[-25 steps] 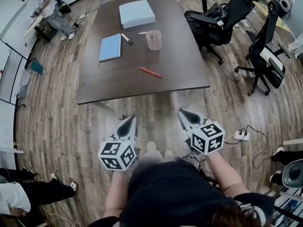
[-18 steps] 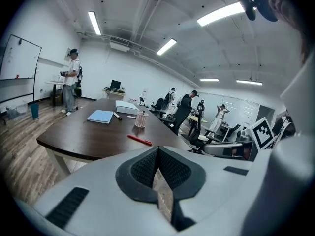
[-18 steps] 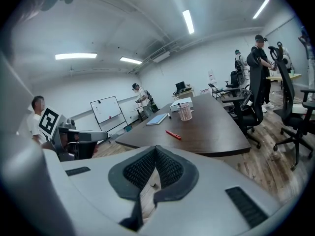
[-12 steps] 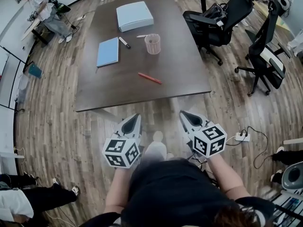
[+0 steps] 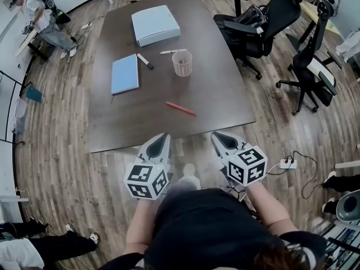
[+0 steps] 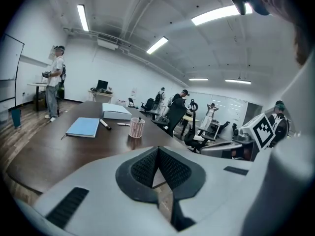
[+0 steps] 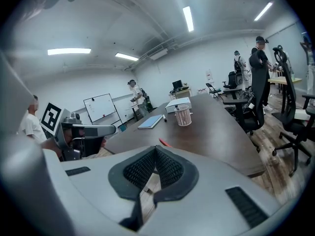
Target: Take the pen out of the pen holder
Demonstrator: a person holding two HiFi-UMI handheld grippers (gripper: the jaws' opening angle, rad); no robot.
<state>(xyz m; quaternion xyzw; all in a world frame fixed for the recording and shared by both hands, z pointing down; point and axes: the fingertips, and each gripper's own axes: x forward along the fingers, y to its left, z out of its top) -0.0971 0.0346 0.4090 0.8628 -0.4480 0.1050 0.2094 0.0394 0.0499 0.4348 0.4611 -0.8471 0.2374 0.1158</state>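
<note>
Peering down from the head view gives no look inside the pink mesh pen holder [image 5: 182,63], which stands upright on the dark worktop [image 5: 214,89], well beyond both grippers. Only the left gripper view shows a small dark pen [image 6: 139,118] tip poking above its rim, too small to describe further. The person's own torso hides the floor below the grippers. The left gripper [image 5: 163,137] and right gripper [image 5: 217,135] both have their jaws pressed together with nothing between them. A red pen [image 5: 180,108] lies nearest them on the worktop, with a blue notebook [image 5: 125,73] and a black marker [image 5: 145,61] farther off to the left. Compared with a second ago, the worktop's near edge has drawn closer and now sits just ahead of the jaw tips.
</note>
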